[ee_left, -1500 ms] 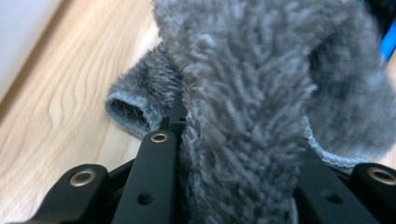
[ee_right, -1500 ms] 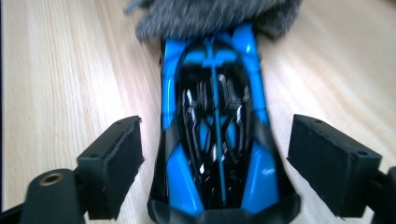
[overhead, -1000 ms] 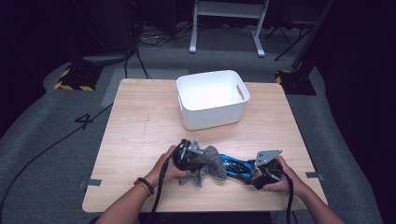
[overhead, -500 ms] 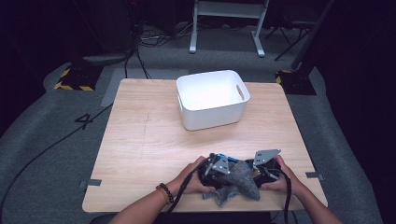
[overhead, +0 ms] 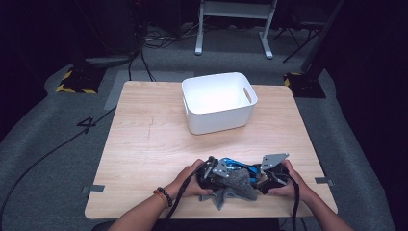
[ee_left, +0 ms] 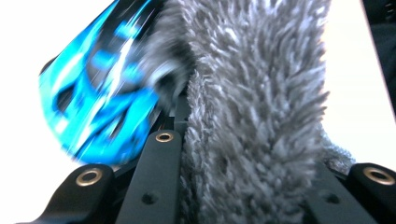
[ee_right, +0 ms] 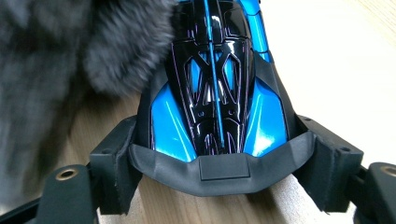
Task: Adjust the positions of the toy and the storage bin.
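- Left gripper (overhead: 226, 175) clamped on grey fluffy cloth (ee_left: 252, 116); jaws just closed a bit more, cloth between them.
- Right gripper (overhead: 260, 177) jaws gripping sides of blue-black toy race car (ee_right: 217, 88) at near table (overhead: 144, 144) edge.
- Versus a second ago: left gripper moved in toward right, cloth now on car.
- Right gripper view: car's rear wing; high view adds white bin (overhead: 219, 101) well apart.
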`<state>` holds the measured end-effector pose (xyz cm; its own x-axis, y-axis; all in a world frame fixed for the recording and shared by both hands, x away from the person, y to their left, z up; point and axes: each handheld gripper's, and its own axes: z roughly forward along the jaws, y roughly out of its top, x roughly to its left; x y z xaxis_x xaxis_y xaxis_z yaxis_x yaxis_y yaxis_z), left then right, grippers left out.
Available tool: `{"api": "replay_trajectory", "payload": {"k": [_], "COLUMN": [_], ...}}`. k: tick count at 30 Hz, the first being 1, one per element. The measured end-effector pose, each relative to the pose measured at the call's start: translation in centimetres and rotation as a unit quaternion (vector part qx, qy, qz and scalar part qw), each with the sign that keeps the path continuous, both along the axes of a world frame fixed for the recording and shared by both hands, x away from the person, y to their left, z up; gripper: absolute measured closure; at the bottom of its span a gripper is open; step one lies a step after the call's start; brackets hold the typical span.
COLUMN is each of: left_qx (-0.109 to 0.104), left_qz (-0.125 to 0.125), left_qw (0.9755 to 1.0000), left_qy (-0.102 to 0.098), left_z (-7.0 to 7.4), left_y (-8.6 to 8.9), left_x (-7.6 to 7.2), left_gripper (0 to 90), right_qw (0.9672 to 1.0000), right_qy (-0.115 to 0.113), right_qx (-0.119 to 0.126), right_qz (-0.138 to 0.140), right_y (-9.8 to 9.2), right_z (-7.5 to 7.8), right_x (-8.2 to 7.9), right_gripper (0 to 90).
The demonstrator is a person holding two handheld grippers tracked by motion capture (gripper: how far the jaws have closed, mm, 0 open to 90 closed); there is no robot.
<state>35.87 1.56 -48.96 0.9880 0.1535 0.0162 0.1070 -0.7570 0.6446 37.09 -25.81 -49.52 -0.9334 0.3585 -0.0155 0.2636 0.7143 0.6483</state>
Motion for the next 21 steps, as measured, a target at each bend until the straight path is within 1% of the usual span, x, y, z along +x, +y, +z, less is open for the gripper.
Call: {"api": "replay_trajectory", "payload": {"k": [2,4,5,6,8,9,10,11,12,13,14,15,16,17,18,19,20,21], "left_qx": [0.004,-0.002,-0.004,-0.001,0.008,0.009,0.010,0.008,0.002,-0.009,-0.028,-0.038,-0.053,-0.064,-0.069,-0.081,-0.094,-0.100], "left_qz": [0.014,0.034,0.044,0.052,0.074,0.090,0.108,0.136,0.153,0.174,0.197,0.207,0.216,0.228,0.237,0.241,0.242,0.242], "left_qw": [0.9999,0.9994,0.9990,0.9986,0.9971,0.9958,0.9940,0.9906,0.9882,0.9846,0.9799,0.9775,0.9745,0.9710,0.9686,0.9667,0.9655,0.9647], "left_qy": [-0.010,-0.002,-0.001,-0.006,-0.017,-0.015,-0.014,-0.011,-0.007,-0.001,0.009,0.016,0.027,0.032,0.029,0.029,0.024,0.025], "left_z": [0.1,0.1,0.1,0.1,0.2,0.2,0.2,0.1,0.0,-0.1,-0.2,-0.2,-0.1,0.1,0.3,0.6,0.9,1.0], "left_y": [1.1,2.4,2.9,3.4,4.3,4.9,5.5,6.5,7.0,7.9,8.8,9.4,10.1,10.5,10.9,11.2,11.5,11.5], "left_x": [0.2,0.7,0.8,1.0,1.4,1.7,2.0,2.4,2.7,3.0,3.3,3.5,3.7,3.8,3.9,4.0,4.0,3.9], "left_gripper": [75.1,75.0,74.9,74.7,74.4,74.3,73.7,71.8,66.7,62.6,54.2,44.4,38.4,31.1,25.2,21.4,20.6,20.1], "right_qw": [1.0000,1.0000,1.0000,1.0000,1.0000,1.0000,1.0000,1.0000,1.0000,1.0000,1.0000,1.0000,1.0000,1.0000,1.0000,1.0000,1.0000,1.0000], "right_qy": [0.000,0.000,0.000,0.000,0.000,0.000,0.000,0.000,0.001,0.001,0.000,0.000,0.001,0.002,0.000,0.000,0.001,0.000], "right_qx": [-0.001,-0.002,-0.002,-0.001,-0.002,-0.003,-0.002,-0.003,-0.002,-0.004,-0.003,-0.003,-0.003,-0.004,-0.005,-0.004,-0.004,-0.004], "right_qz": [0.000,0.000,0.000,0.001,0.002,0.002,0.003,0.002,0.003,0.003,0.004,0.004,0.004,0.004,0.005,0.005,0.005,0.004], "right_y": [0.0,0.0,0.0,0.0,-0.1,-0.2,-0.3,-0.4,-0.5,-0.6,-0.7,-0.7,-0.7,-0.7,-0.7,-0.7,-0.7,-0.7], "right_z": [0.0,0.0,0.0,0.0,0.0,0.0,0.0,0.0,0.0,0.1,0.0,0.0,0.1,0.1,0.1,0.1,0.1,0.1], "right_x": [0.0,0.0,0.0,0.0,0.0,0.0,0.0,0.0,0.0,0.0,0.0,0.0,0.0,0.0,0.0,0.0,0.0,0.0], "right_gripper": [24.6,24.6,24.6,24.6,24.6,24.6,24.6,24.6,24.6,24.5,24.5,24.6,24.6,24.5,24.5,24.5,24.5,24.4]}}
